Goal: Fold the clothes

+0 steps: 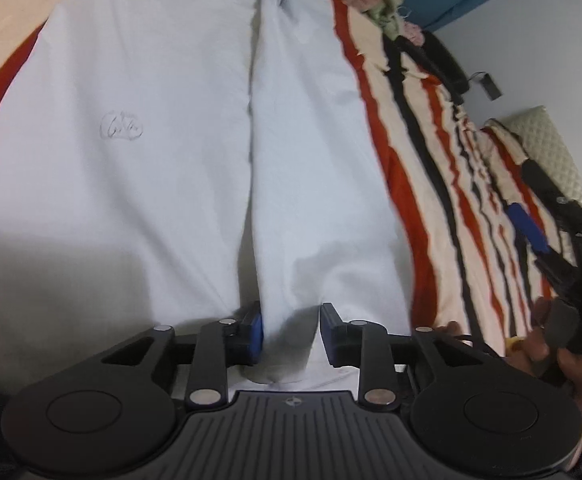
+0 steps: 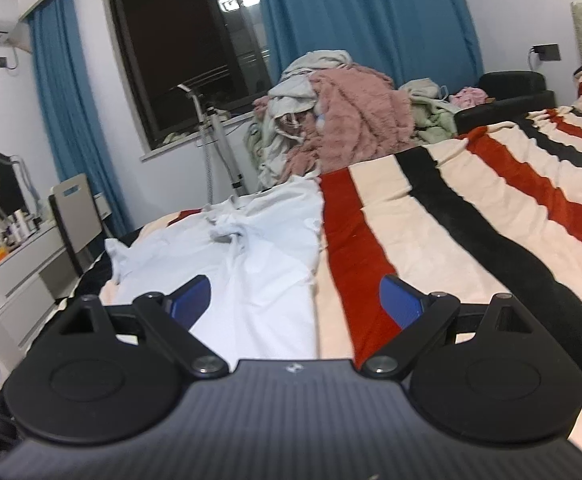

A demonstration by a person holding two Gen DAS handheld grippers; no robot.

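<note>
Cloth first: the white shirt [image 1: 139, 152] lies spread out on the bed, on top of the striped blanket [image 1: 423, 152]. It looks thin, soft and light, so I think it will flop and bunch up if I lift it by one spot only. It should not slip much on the fuzzy blanket. One side is already turned in, and a long fold line runs down the middle in my left view. The far end near the collar looks crumpled in my right view.

I would take hold at the near hem or at a corner, one on each side, so the shirt stays flat as it goes over.

My left gripper [image 1: 291, 332] points down at the near edge. Its fingers [image 1: 256, 332] are a little apart, with a hump of white cloth between them. They do not seem to pinch it.

My right gripper [image 2: 295, 300] is low over the bed, above the right edge of the shirt. Its fingers [image 2: 401, 300] are spread wide and hold nothing.

Far off sits a pile of clothes [image 2: 331, 120] by the blue curtain [image 2: 371, 12].
</note>
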